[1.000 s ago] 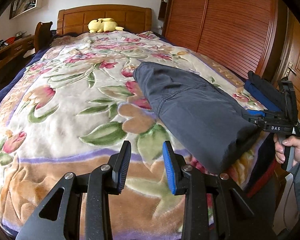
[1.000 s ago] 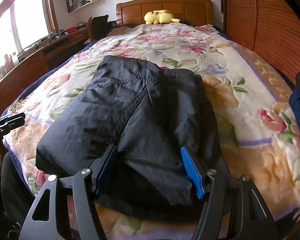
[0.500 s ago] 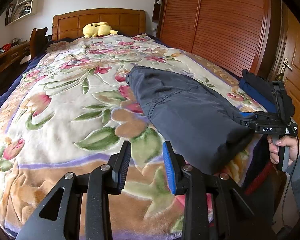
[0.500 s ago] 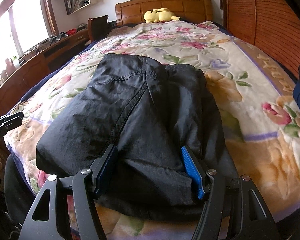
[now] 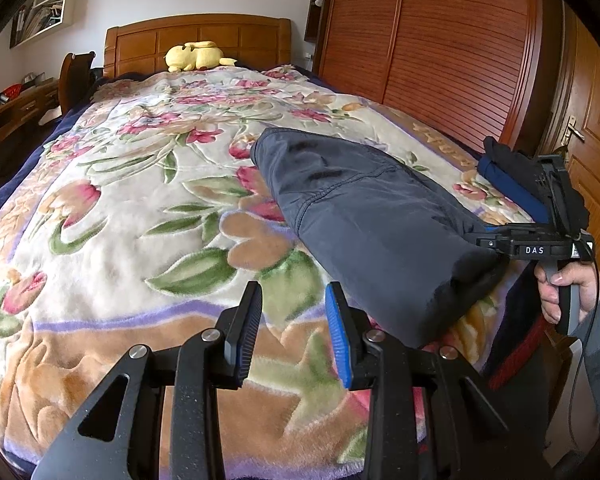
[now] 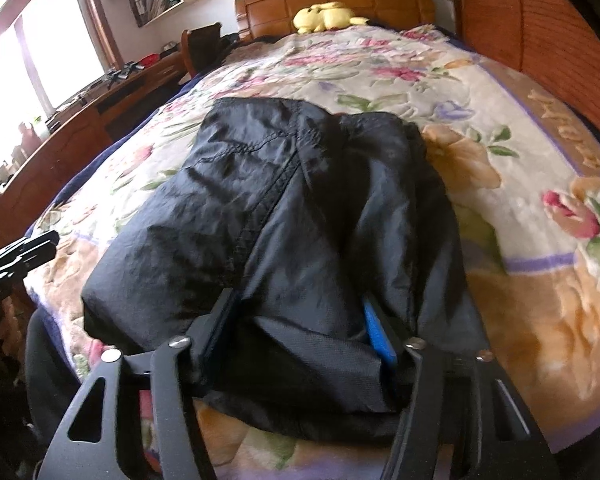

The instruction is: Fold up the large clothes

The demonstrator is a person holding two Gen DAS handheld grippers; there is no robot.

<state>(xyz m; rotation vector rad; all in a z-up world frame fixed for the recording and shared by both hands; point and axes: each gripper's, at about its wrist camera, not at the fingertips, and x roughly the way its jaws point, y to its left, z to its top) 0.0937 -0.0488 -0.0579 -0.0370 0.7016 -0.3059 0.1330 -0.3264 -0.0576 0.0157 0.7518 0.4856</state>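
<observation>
Dark garment (image 6: 300,216), already folded into thick bundle, lies on bed (image 5: 112,208) near foot edge, toward wardrobe side.

Step in hand: right gripper (image 6: 300,320) taking near end of bundle; jaws closing, fabric bunched between them, pads seem to touch cloth.

Left gripper (image 5: 292,324) hovers over bare blanket beside garment, jaws partly open, nothing between.

Judgement: folding nearly done. Next move needs firm pinch through all layers, then lift or final fold without bundle springing apart; left could steady far end.
</observation>
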